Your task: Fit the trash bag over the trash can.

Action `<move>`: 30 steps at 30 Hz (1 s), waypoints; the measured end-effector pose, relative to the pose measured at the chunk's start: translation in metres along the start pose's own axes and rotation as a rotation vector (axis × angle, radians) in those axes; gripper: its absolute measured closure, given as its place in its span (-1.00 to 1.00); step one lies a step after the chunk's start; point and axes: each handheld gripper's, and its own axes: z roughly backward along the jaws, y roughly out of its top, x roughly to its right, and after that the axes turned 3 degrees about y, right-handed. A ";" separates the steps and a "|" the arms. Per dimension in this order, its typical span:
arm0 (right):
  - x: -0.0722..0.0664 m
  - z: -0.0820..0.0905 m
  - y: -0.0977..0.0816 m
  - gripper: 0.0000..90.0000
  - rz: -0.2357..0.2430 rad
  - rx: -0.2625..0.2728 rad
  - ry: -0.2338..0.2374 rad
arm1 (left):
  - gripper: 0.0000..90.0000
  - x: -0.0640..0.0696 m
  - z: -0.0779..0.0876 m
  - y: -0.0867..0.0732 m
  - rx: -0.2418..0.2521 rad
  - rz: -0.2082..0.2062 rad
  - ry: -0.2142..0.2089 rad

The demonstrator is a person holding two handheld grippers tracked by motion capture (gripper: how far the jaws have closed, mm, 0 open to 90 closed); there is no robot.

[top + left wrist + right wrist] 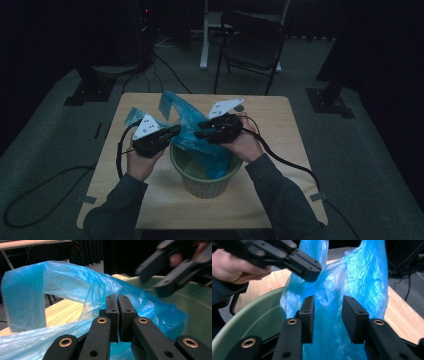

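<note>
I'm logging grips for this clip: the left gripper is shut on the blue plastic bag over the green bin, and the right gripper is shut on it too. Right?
Not quite: the right gripper is open, jaws apart around the blue plastic bag, as the right gripper view shows. The left gripper is shut on it over the green bin.

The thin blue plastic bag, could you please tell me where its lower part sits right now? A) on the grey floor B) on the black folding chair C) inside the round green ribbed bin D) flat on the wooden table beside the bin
C: in the high view the thin blue plastic bag drops over the rim into the round green ribbed bin.
</note>
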 end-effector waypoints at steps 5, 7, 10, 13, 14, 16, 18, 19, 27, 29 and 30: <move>0.003 -0.011 0.002 0.38 0.003 -0.022 0.001 | 0.96 0.003 0.001 0.000 0.004 -0.004 -0.012; 0.001 -0.014 0.003 0.64 0.013 -0.046 0.002 | 0.95 0.004 0.002 -0.001 0.006 -0.004 -0.019; 0.000 -0.017 0.001 0.90 0.030 -0.067 -0.008 | 0.92 0.005 0.005 0.000 0.012 -0.005 -0.014; -0.005 -0.016 -0.004 1.00 0.054 -0.091 -0.016 | 0.72 -0.001 0.011 0.003 0.034 0.015 0.007; -0.005 -0.016 -0.004 1.00 0.054 -0.091 -0.016 | 0.71 -0.001 0.011 0.003 0.034 0.015 0.007; -0.007 -0.014 -0.006 1.00 0.064 -0.091 -0.013 | 0.69 -0.007 0.015 0.007 0.049 0.046 0.024; -0.009 -0.014 -0.008 1.00 0.082 -0.091 -0.008 | 0.64 -0.009 0.016 0.011 0.047 0.049 0.023; -0.010 -0.014 -0.009 1.00 0.087 -0.095 -0.012 | 0.62 -0.009 0.015 0.013 0.041 0.051 0.016; -0.012 -0.014 -0.008 1.00 0.098 -0.077 -0.008 | 0.48 -0.010 -0.002 0.017 -0.024 0.059 -0.028; -0.013 -0.013 -0.008 1.00 0.106 -0.075 -0.011 | 0.42 -0.011 -0.007 0.015 -0.049 0.064 -0.040; -0.013 -0.012 -0.008 1.00 0.108 -0.076 -0.013 | 0.39 -0.010 -0.008 0.014 -0.050 0.063 -0.038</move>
